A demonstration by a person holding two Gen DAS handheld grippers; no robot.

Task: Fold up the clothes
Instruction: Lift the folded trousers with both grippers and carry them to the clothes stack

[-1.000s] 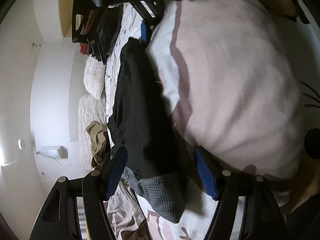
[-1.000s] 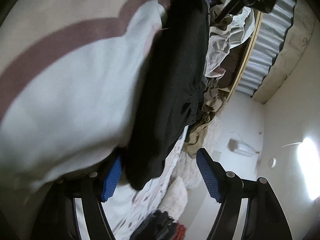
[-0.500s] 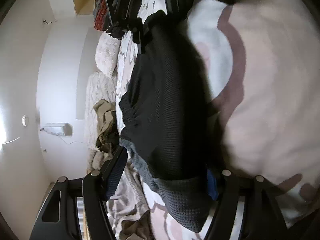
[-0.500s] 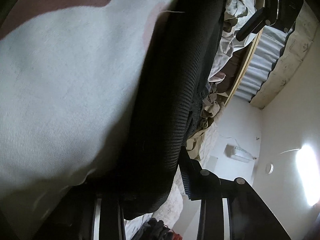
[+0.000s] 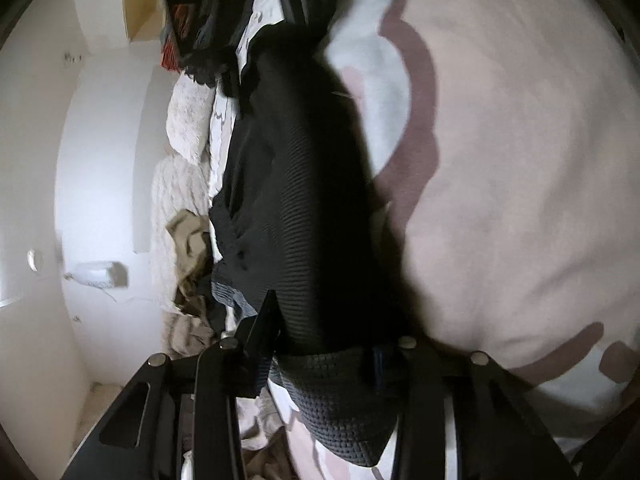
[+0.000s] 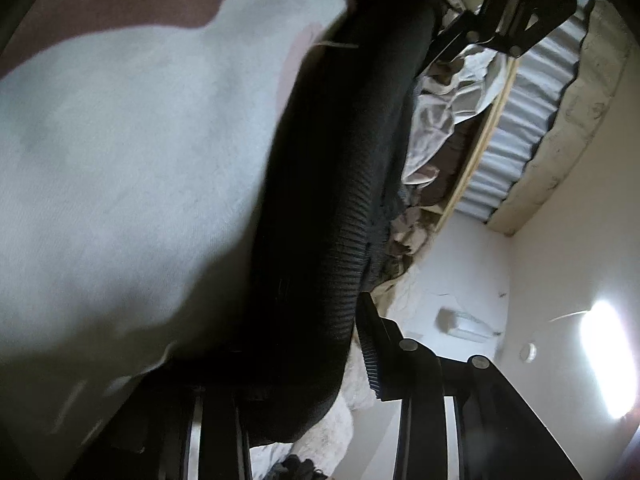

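A black ribbed knit garment (image 5: 304, 216) stretches between my two grippers over a pink and white patterned bedspread (image 5: 520, 168). My left gripper (image 5: 320, 344) is shut on one end of it; the ribbed hem hangs down past the fingers. In the right wrist view the same garment (image 6: 332, 208) fills the middle, and my right gripper (image 6: 304, 364) is shut on its other end. The right gripper's left finger is hidden under the cloth. The right gripper shows at the top of the left wrist view (image 5: 304, 4), the left gripper at the top of the right wrist view (image 6: 512, 12).
A heap of beige and grey clothes (image 5: 192, 248) lies on the bed beyond the garment, also seen in the right wrist view (image 6: 444, 92). White fluffy pillows (image 5: 188, 120) lie by the white wall. A dark clothes pile (image 5: 196, 40) sits at the far end.
Both grippers have closed from open onto the ends of the black garment. The garment has been pulled taut between them and fills more of each view.
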